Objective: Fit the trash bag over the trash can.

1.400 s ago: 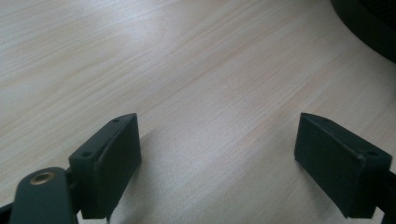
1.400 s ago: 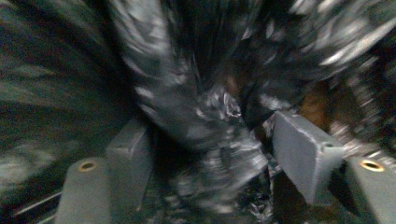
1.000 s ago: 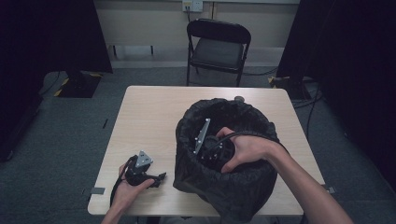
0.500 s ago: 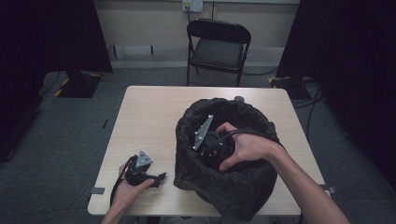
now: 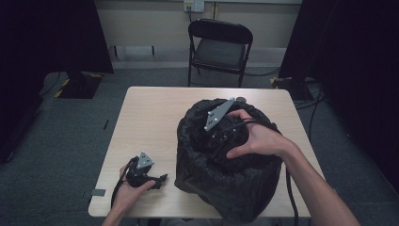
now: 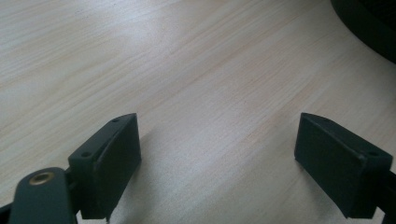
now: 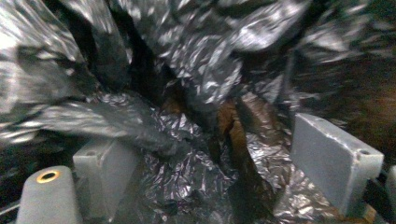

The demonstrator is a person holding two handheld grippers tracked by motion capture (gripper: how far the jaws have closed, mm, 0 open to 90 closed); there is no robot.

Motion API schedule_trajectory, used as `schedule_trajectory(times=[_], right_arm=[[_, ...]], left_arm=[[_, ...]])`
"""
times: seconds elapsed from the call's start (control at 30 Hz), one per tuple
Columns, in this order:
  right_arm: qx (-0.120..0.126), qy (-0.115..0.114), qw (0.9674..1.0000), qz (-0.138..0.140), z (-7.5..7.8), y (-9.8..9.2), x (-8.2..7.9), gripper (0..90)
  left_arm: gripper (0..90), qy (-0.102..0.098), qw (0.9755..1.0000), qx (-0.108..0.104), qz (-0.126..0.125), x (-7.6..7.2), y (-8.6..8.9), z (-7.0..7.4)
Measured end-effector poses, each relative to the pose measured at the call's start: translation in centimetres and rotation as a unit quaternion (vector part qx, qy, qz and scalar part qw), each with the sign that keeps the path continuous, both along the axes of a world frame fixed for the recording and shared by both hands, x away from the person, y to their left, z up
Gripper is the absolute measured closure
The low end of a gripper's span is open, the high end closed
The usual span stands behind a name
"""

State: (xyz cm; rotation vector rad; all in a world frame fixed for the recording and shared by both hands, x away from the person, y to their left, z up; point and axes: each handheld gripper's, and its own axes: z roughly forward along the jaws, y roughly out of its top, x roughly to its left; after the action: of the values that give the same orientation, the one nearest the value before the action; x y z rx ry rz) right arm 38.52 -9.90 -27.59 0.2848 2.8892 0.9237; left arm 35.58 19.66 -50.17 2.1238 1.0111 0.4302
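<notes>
The right gripper [image 5: 225, 136] is sitting in the mouth of the black bag [image 5: 226, 183], which is standing on the right half of the tabletop [image 5: 150, 117]; its jaws have just been opening and are standing wide apart over the bag's crinkled, shiny lining [image 7: 196, 56], with nothing pinched between them. The left gripper [image 5: 162, 180] is lying low on the tabletop near its front left edge, just beside the bag, its jaws spread wide with bare wood between them.
</notes>
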Motion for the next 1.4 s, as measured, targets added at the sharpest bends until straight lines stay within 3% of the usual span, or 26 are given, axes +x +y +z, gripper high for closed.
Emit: schedule_trajectory(times=[0.2,0.47,0.7,1.03,1.27,1.4], right_arm=[[0.017,-0.014,0.9997,-0.006,0.7,-0.8,-0.1,15.9],[0.083,-0.032,0.9959,-0.020,2.1,-2.3,-0.4,15.3],[0.134,-0.057,0.9884,-0.042,3.4,-3.3,-0.5,15.5],[0.194,-0.090,0.9724,-0.093,4.3,-4.4,-0.7,16.0],[0.199,-0.128,0.9652,-0.111,5.4,-5.7,-1.5,16.5],[0.206,-0.128,0.9626,-0.121,5.7,-6.7,-2.0,16.4]], left_arm=[[14.1,0.000,1.0000,0.000,0.000,0.0,0.0,0.0],[14.1,-0.001,1.0000,0.001,0.003,-0.1,0.0,0.0],[13.4,0.000,1.0000,0.001,0.004,-0.1,-0.1,0.0],[10.0,0.002,1.0000,0.004,0.001,-0.2,-0.2,0.0],[9.7,0.002,1.0000,0.005,0.003,-0.2,-0.2,0.0],[9.7,0.002,1.0000,0.006,0.003,-0.2,-0.2,0.0]])
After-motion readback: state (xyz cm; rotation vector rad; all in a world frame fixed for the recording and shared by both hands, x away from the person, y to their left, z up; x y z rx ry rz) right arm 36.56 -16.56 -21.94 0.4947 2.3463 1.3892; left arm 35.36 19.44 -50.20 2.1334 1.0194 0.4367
